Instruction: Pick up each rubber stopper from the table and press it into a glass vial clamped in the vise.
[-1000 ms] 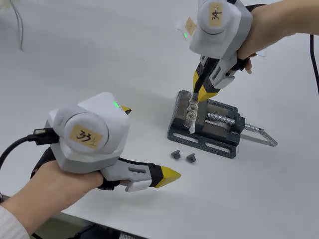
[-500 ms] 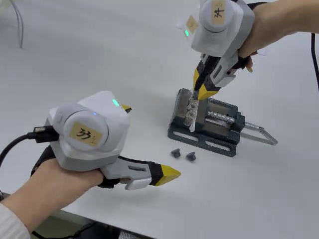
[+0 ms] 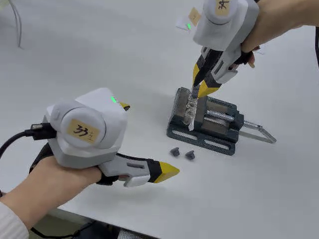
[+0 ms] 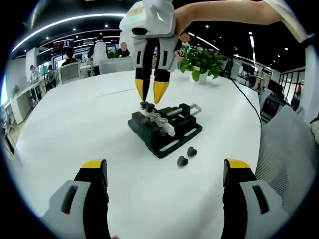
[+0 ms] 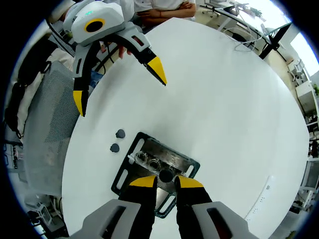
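A dark vise (image 3: 219, 132) on the white table clamps a row of glass vials (image 3: 190, 110). My right gripper (image 3: 199, 92) points down just over the far vial, jaws a narrow gap apart. In the right gripper view a dark stopper (image 5: 166, 175) sits in that vial just beyond the gripper (image 5: 166, 181) tips. Two loose grey stoppers (image 3: 175, 152) (image 3: 190, 155) lie in front of the vise. My left gripper (image 3: 148, 138) hovers near the table's front edge, open wide, nothing between its fingers; in its own view the vise (image 4: 169, 132) lies ahead.
The vise's screw handle (image 3: 259, 132) sticks out to the right. A paper label (image 3: 192, 17) lies behind the right gripper and a cable (image 3: 17, 25) at the far left. A potted plant (image 4: 202, 62) stands on the far side of the table.
The right gripper has lifted slightly off the far vial, leaving the stopper in it. The left gripper has stayed about where it was.
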Available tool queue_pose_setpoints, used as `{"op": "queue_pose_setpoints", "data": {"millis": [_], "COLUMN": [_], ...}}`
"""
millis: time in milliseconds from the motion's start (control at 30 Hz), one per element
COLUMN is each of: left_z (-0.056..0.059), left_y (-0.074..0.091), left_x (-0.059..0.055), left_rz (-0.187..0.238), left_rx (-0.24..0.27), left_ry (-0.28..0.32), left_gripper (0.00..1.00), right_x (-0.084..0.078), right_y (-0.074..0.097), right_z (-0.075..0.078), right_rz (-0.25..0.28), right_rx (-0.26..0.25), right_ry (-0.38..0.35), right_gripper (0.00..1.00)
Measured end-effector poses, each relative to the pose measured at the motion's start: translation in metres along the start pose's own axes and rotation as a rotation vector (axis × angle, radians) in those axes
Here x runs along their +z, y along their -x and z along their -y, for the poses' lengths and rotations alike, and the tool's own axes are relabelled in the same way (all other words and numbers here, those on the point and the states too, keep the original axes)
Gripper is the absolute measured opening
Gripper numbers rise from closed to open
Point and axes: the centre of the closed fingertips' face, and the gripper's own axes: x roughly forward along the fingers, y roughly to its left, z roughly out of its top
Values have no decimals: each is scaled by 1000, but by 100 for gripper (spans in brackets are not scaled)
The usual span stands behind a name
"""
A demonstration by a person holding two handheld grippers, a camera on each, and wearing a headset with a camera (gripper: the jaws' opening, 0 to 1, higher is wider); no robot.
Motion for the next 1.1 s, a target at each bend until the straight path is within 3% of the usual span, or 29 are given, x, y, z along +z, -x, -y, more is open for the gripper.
{"op": "queue_pose_setpoints", "data": {"millis": [300,1100], "left_z": [0,0], "left_y": [0,-2], "left_x": [3,-2], "left_rz": [6,-8], "left_rx": [10,-1], "left_ry": [-12,-2], "left_gripper": [96,95], "right_x": [4,2], "right_y": [2,-4], "right_z": [3,-1], "right_rz": [45,52], "right_rx": [-35,-22], "right_ry": [-28,-40], "right_gripper": [5,0]}}
